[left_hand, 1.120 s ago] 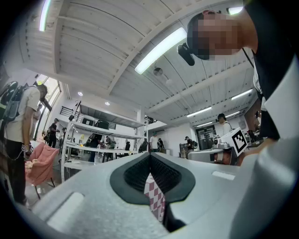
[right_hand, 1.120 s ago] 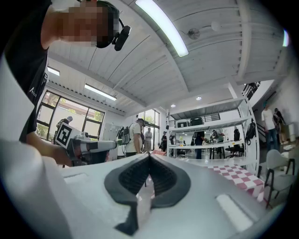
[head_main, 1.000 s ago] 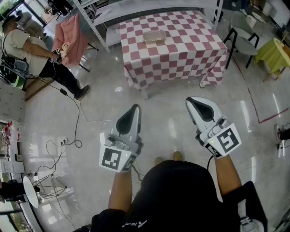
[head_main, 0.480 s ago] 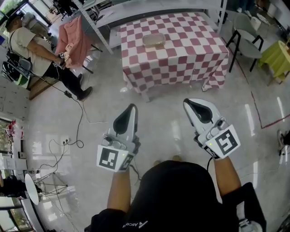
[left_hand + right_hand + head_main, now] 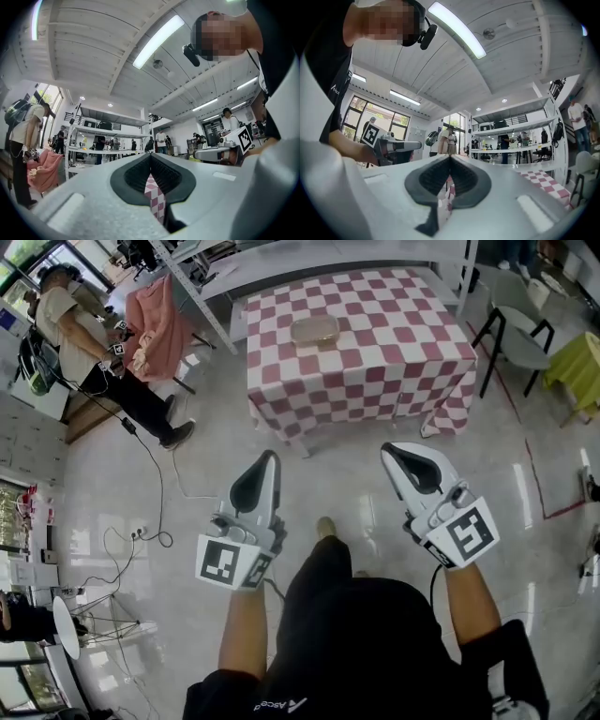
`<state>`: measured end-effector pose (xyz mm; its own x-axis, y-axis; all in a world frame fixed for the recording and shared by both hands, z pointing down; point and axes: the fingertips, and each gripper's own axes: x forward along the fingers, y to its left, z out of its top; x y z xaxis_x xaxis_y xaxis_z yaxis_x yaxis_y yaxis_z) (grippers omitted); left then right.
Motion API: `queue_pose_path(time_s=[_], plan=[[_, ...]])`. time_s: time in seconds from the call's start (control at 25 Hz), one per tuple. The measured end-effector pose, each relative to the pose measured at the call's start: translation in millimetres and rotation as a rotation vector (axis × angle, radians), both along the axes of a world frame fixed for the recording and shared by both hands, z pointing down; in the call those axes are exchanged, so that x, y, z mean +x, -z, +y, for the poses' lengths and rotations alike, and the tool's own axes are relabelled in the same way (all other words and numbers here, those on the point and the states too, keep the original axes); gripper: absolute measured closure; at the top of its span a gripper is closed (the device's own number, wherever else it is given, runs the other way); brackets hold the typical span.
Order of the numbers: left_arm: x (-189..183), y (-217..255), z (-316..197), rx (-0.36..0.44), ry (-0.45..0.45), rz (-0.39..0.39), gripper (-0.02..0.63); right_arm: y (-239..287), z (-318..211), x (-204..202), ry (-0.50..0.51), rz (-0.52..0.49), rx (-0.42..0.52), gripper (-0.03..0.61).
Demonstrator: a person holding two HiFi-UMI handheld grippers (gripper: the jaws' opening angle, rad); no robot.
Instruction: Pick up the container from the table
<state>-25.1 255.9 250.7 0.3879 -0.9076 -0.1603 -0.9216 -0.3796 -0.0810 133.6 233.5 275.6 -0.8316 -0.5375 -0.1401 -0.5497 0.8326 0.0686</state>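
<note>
A clear, shallow container (image 5: pixel 315 329) sits on a table with a red-and-white checked cloth (image 5: pixel 375 362), far ahead in the head view. My left gripper (image 5: pixel 270 457) and right gripper (image 5: pixel 389 450) hang over the shiny floor, well short of the table, both pointing toward it. Each has its jaws shut with nothing between them. In the left gripper view the jaws (image 5: pixel 150 155) meet at the tips and checked cloth (image 5: pixel 155 197) shows through the gap below. The right gripper view shows its jaws (image 5: pixel 450 158) closed the same way.
A metal shelving rack (image 5: pixel 281 263) stands behind the table. A chair (image 5: pixel 516 329) and a yellow-green covered table (image 5: pixel 583 367) are at the right. A person (image 5: pixel 89 357) stands at the left by a pink cloth (image 5: pixel 155 320); cables (image 5: pixel 150 521) trail over the floor.
The table has come closer and shifted lower in the head view as I walk toward it. Both grippers stay shut and level in front of me. A foot now shows between them.
</note>
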Motion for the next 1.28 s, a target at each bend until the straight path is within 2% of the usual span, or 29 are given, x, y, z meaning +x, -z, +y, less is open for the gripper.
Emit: queue_pose_path(time_s=[0.16,0.36,0.76,1.04,1.28], plan=[[-4.7,-3.4,-44.0,0.003,-0.004,0.007,0.604,-6.0,-38.2,-3.9,-0.005,0.007,-0.002,0.575],[-36.7,-16.4,-107.1,0.009,-0.017,0.025,0.604,-15.2,-91.9,-34.2,-0.019,0.038,0.029,0.575],[-101.9,-24.4,-301.3,-0.014,-0.064,0.023,0.604,-3.4,-272.3,-103.8,-0.081,0.085,0.034,0.575],[-140.4,-50.3,-419.8,-0.088,-0.101,0.000,0.604,-12.5,-380.0,-148.0,-0.112,0.112,0.037,0.575],[-157.9,-86.5,-485.6,-0.210,-0.104,0.042,0.603,-35.8,-432.6,-163.7,-0.125,0.177,0.008,0.575]])
